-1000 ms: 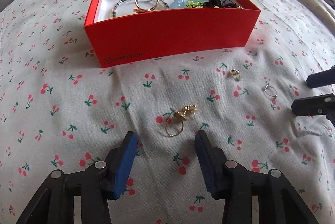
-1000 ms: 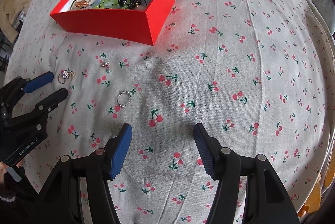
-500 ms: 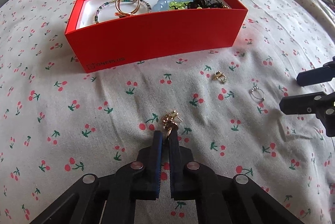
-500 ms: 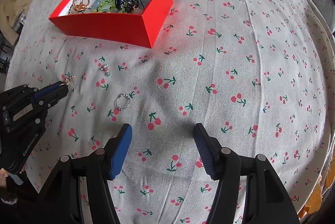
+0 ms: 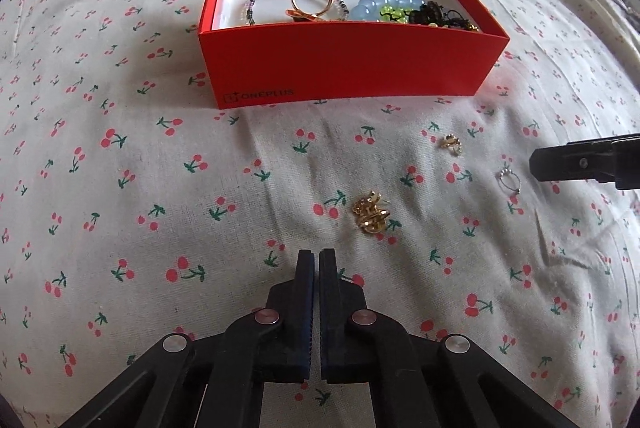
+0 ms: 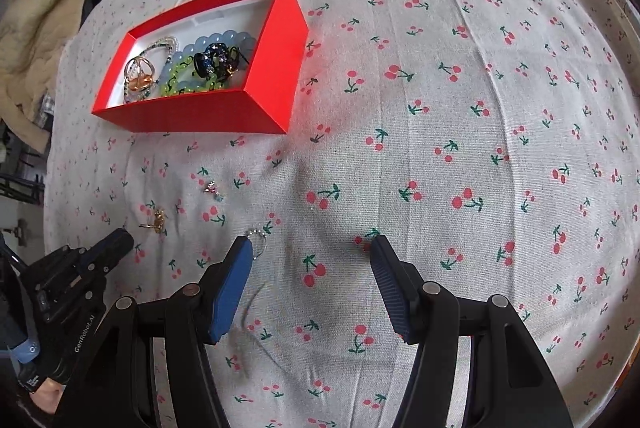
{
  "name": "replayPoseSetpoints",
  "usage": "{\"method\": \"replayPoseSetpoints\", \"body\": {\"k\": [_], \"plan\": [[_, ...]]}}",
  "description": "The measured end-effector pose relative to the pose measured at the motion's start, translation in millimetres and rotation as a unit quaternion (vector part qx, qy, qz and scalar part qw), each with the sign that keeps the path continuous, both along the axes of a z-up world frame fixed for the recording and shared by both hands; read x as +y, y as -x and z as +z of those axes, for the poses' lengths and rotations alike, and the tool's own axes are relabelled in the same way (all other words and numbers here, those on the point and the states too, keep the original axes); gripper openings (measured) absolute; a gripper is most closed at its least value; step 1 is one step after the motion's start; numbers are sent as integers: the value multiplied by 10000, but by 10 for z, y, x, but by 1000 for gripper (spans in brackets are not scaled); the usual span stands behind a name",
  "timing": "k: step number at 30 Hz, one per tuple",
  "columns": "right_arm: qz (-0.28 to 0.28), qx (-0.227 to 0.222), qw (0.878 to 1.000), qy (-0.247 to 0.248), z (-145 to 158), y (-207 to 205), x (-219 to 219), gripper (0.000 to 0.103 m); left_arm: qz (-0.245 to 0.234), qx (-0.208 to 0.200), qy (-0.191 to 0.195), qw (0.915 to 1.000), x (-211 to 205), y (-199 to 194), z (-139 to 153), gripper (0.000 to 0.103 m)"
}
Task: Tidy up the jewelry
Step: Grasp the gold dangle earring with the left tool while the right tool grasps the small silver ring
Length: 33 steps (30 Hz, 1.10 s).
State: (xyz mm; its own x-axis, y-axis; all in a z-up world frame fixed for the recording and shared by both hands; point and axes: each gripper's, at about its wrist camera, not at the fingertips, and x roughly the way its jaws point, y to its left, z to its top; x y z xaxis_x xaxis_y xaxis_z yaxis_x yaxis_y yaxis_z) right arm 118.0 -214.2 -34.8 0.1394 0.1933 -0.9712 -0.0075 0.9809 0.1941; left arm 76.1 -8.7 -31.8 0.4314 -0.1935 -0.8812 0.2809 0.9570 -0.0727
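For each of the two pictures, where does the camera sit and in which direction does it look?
Left wrist: sits on the left gripper, fingers shut on nothing, looking steeply down at the gold ring and red box.
Right wrist: sits on the right gripper, fingers open, above the silver ring; a hand shows at the lower left.
Shared: box, both rings, the small earring, cherry-print cloth.

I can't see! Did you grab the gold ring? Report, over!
Left gripper shut, empty. Gold ring loose on cloth. Right gripper open beside silver ring. Nothing blocking.

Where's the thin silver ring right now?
The silver ring lies on the cherry-print cloth, beside the open right gripper's left fingertip, below the red box.
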Motion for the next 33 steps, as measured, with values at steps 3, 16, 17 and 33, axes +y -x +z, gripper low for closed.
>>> {"method": "replayPoseSetpoints", "body": {"k": [3,16,17,33], "plan": [[132,-27,9999,36,-12,1,156,63,52,53,86,9999,37,-3,-5,0],[931,-276,9941,485,-152,-77,659,16,-184,84,102,9997,-180,3,-39,32],[938,-286,9941,468,-144,-76,660,16,-172,93,119,9997,-200,-6,-45,32],[831,-308,9951,434,-7,55,313,16,395,11,281,9988,-374,-154,-72,17]]}}
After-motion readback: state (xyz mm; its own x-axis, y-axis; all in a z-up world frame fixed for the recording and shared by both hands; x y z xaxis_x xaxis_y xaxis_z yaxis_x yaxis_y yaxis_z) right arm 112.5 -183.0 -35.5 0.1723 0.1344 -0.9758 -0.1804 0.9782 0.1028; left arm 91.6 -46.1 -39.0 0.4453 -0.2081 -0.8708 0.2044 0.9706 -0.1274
